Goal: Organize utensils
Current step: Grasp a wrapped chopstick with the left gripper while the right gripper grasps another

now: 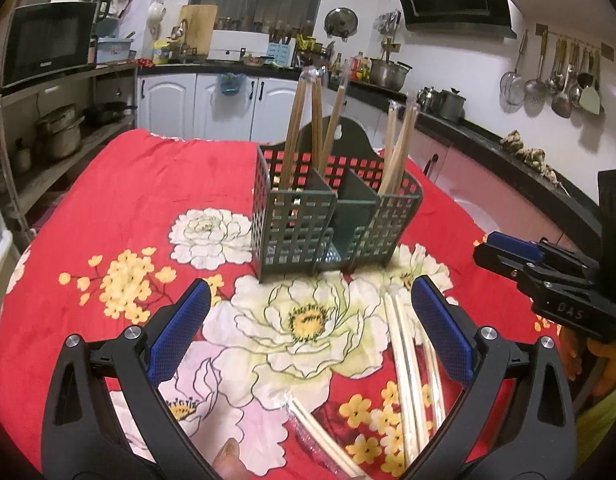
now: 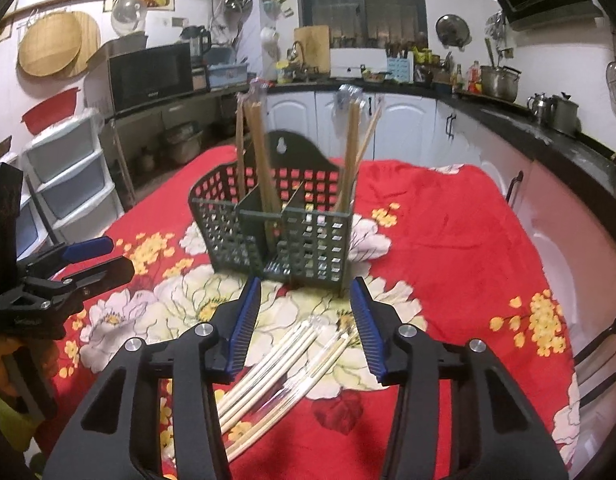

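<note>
A dark green slotted utensil holder [image 1: 332, 216] [image 2: 283, 232] stands on the red floral tablecloth [image 1: 127, 208]. Brown chopsticks [image 1: 320, 120] [image 2: 259, 152] stand upright in its compartments. Pale chopsticks in clear wrappers [image 1: 408, 360] [image 2: 283, 364] lie loose on the cloth in front of it. My right gripper [image 2: 308, 320] hangs low over them, jaws apart, with the bundle lying between the blue pads and untouched by them. My left gripper [image 1: 310, 320] stands wide open over the white flower print, the loose chopsticks just inside its right finger [image 1: 440, 332]. Each gripper shows at the other view's edge [image 1: 492, 252] [image 2: 115, 258].
Kitchen counters with pots [image 1: 388, 72] and white cabinets [image 2: 408, 128] ring the table. A microwave [image 1: 47, 44] sits on a shelf at left, with plastic drawers [image 2: 71, 172] beside it. Ladles [image 1: 560, 76] hang on the right wall. A person's hand [image 1: 588, 356] holds the right gripper.
</note>
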Motion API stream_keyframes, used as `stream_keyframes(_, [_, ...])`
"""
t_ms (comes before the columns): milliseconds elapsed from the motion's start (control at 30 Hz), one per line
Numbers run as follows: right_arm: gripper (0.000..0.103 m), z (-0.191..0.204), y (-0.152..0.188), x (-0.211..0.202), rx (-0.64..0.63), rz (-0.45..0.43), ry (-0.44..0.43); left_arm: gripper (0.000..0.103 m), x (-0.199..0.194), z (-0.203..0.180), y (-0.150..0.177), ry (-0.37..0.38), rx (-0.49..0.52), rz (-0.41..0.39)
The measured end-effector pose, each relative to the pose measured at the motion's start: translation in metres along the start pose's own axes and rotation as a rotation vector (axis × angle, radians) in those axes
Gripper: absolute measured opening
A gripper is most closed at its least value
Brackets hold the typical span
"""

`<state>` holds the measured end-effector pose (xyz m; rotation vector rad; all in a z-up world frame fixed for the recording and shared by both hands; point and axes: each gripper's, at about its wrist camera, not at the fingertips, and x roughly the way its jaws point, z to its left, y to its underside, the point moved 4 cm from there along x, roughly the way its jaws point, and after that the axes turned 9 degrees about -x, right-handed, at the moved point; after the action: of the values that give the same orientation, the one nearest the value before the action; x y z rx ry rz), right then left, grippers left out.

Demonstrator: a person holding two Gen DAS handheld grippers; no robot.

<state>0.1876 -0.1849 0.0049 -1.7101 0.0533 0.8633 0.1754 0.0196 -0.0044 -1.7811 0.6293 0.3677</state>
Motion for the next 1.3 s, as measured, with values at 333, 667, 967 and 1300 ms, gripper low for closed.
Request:
stream_keyframes(333, [0.041,0.018,0.015,0.024,-0.027,0.087,-0.043,0.092,0.009,0.004,0.023,-0.016,0.018,0.071])
stream_keyframes(667, [0.023,0.008,0.036,0.059,0.038,0.238,-0.082,0.091,0.030,0.019,0.053,-0.002,-0.032,0.216])
stream_keyframes(967, [0.021,-0.002,0.046,0.096,0.093,0.359,-0.068,0.059,0.040,0.028,0.073,0.045,-0.120,0.332])
stream_keyframes(1300, [0.020,-0.019,0.044,0.117,0.207,0.412,-0.119,0.059,0.054,0.032,0.074,0.020,-0.124,0.358])
